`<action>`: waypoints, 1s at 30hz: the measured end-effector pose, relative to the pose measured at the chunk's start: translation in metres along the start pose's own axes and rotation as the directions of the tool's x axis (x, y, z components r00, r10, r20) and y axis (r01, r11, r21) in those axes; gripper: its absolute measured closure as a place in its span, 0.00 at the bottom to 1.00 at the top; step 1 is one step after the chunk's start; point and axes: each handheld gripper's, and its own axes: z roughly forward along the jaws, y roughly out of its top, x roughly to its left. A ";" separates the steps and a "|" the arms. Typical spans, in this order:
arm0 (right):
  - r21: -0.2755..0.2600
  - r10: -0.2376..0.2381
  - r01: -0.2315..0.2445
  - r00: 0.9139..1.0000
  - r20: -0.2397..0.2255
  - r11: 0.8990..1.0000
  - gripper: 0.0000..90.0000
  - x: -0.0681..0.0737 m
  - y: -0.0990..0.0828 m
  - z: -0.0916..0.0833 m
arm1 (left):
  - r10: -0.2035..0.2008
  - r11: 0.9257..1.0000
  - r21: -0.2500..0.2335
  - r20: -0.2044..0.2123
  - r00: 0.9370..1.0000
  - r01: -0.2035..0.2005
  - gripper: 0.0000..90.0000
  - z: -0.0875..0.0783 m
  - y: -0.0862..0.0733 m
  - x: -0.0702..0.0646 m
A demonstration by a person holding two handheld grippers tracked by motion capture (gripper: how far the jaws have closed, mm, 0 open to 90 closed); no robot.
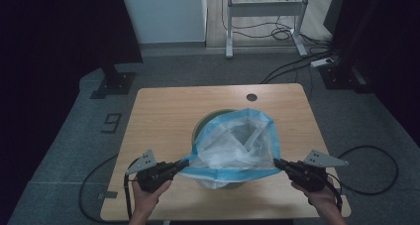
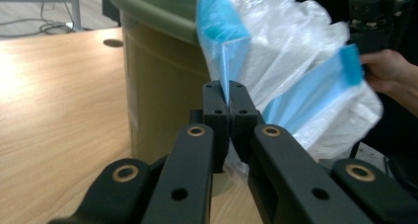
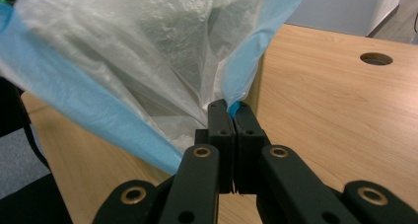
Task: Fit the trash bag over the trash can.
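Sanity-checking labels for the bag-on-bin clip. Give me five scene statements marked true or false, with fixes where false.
1. Both tools are shut on the bag's blue rim. True: the left tool and the right tool each pinch the blue edge of the bag.
2. The bag is opaque black. False: it is translucent white with a blue band at the mouth.
3. The bin is olive green and stands upright on the table. True.
4. The bag's mouth is held shut in a bunch. False: it is stretched open between the two tools, over the bin.
5. The table has a round hole near its far edge. True.
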 end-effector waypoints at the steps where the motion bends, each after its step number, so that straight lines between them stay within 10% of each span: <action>1: 0.002 0.002 -0.002 1.000 0.002 1.000 0.98 -0.001 0.000 0.002 | 0.004 1.000 0.011 -0.013 1.000 -0.004 0.98 0.003 -0.001 0.002; 12: 0.049 -0.004 0.003 1.000 0.028 0.999 0.97 -0.003 -0.007 0.022 | -0.005 1.000 0.031 -0.023 1.000 0.006 0.94 0.012 -0.006 0.005; 16: 0.043 -0.007 0.006 0.999 0.031 0.999 0.83 -0.003 -0.003 0.019 | 0.018 1.000 0.021 -0.041 0.999 -0.017 0.63 0.002 0.000 0.001; 24: 0.011 -0.018 0.018 1.000 0.015 1.000 0.77 -0.002 0.003 0.008 | 0.074 0.997 -0.034 -0.008 0.997 -0.075 0.38 -0.026 0.046 -0.010; 30: 0.014 -0.018 0.018 1.000 0.015 1.000 0.77 -0.003 0.004 0.009 | 0.059 0.998 0.028 0.023 0.998 -0.059 0.37 -0.004 0.084 0.004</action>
